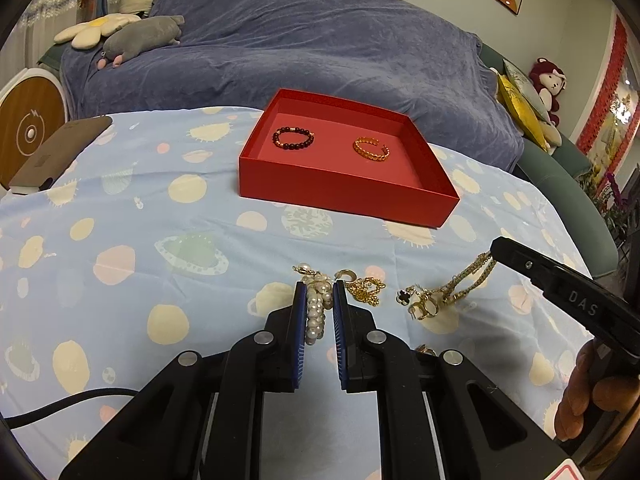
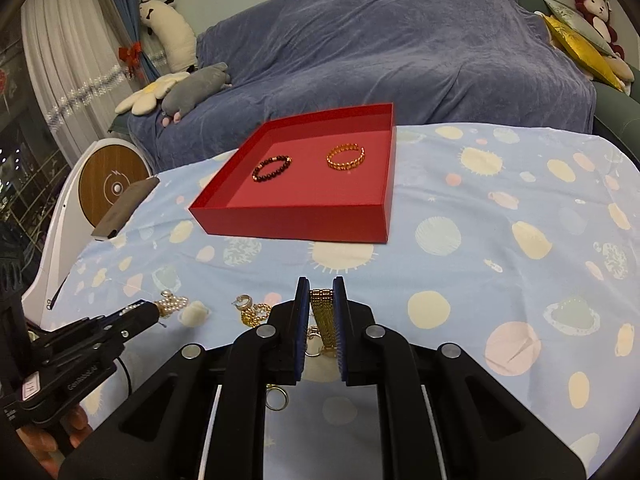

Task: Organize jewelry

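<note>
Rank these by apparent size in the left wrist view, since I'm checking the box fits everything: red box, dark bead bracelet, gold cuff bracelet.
1. red box, clearly largest.
2. dark bead bracelet and gold cuff bracelet: they look about alike, lying side by side inside the box, so no ranking.

sofa (image 1: pixel 320 40): blue throw | curtains (image 2: pixel 60 60): white | wall (image 1: pixel 540 20): pale

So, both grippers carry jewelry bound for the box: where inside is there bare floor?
In the red box, the near strip behind its front wall is bare, as is the gap between the dark bead bracelet and gold bangle. The cloth by the loose gold pieces is crowded.
</note>
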